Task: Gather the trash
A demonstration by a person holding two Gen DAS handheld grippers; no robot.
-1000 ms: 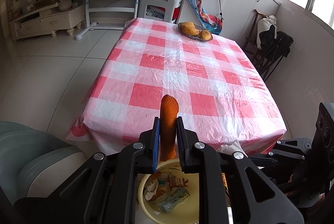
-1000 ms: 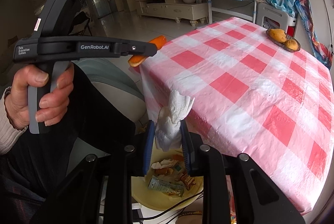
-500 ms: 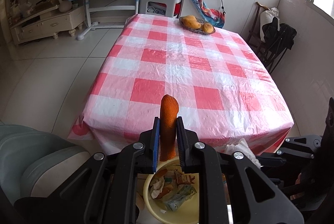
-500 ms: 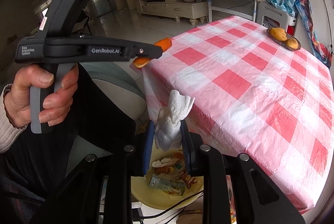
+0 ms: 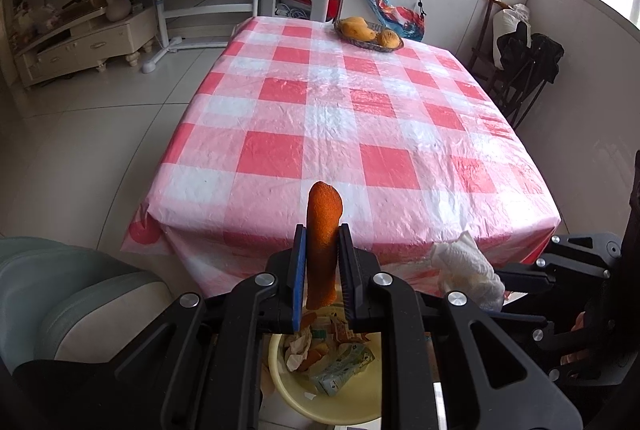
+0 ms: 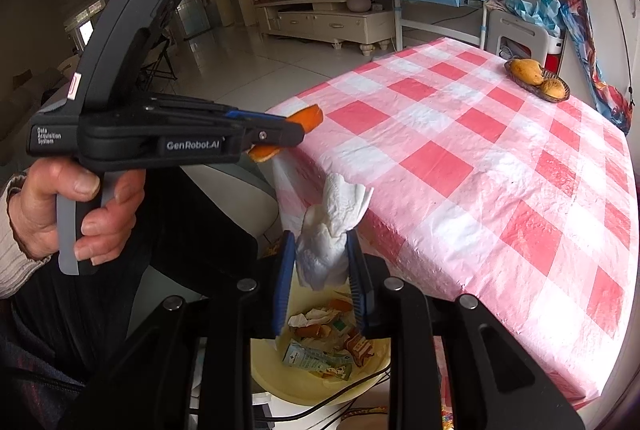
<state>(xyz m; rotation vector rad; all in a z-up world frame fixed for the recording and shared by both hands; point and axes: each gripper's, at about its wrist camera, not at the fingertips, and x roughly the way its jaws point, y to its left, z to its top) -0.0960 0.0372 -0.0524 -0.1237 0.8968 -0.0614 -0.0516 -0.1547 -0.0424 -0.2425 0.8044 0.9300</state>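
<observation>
Left wrist view: the left gripper (image 5: 322,270) clamps an upright orange peel (image 5: 322,230) above the yellow basin (image 5: 320,408); gripper bodies hide most of the basin's rim. The basin holds wrappers and peel scraps, their print unreadable. The right gripper (image 6: 322,262) clamps a crumpled white tissue (image 6: 330,230) over the same basin, beside the edge of the checked tablecloth (image 6: 460,165). A fruit basket (image 5: 370,33) sits at the far end.

Table edge (image 5: 360,230) ahead blocks; basin (image 5: 332,406) below claws open from above.
</observation>
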